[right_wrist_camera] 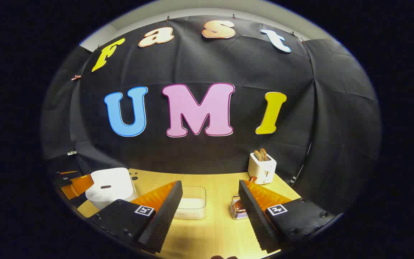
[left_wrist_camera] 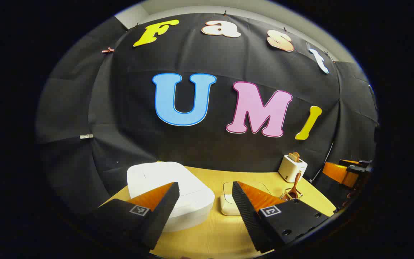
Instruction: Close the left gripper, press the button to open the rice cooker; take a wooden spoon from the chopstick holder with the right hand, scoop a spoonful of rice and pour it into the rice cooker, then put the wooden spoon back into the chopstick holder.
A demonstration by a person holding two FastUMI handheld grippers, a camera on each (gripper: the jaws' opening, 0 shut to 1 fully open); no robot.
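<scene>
The left gripper (left_wrist_camera: 205, 212) hung above the near edge of the table with its two fingers spread wide and nothing between them; past its left finger sat the white rice cooker (left_wrist_camera: 169, 194), lid down, low and rounded, on the pale wooden tabletop (left_wrist_camera: 207, 237); between the fingers and further back lay a clear container of white rice (left_wrist_camera: 230, 203); to the right of that stood the chopstick holder (left_wrist_camera: 291, 195) with the wooden spoon (left_wrist_camera: 295, 187) upright in it, handle up; behind it, near the back corner, a white toaster (left_wrist_camera: 292, 168) held slices of bread; at the far right edge of this left gripper view the other gripper showed in part.

The right gripper (right_wrist_camera: 210, 212) likewise hovered with its fingers wide apart, gripping nothing; between them lay the clear rice container (right_wrist_camera: 192, 207), and just inside the right finger stood the chopstick holder (right_wrist_camera: 238, 210), partly hidden by that finger; the toaster (right_wrist_camera: 262, 167) stood behind at the right; the rice cooker (right_wrist_camera: 110, 187) sat at the left, closed, with the left gripper (right_wrist_camera: 73, 185) beside it at the edge of the view.

The table (right_wrist_camera: 210, 237) was a light yellowish wood, bare between the objects; black cloth (right_wrist_camera: 336, 126) walled the booth on the back and sides, pinned along the top, with a strip of pale wall (right_wrist_camera: 192, 12) above it.
</scene>
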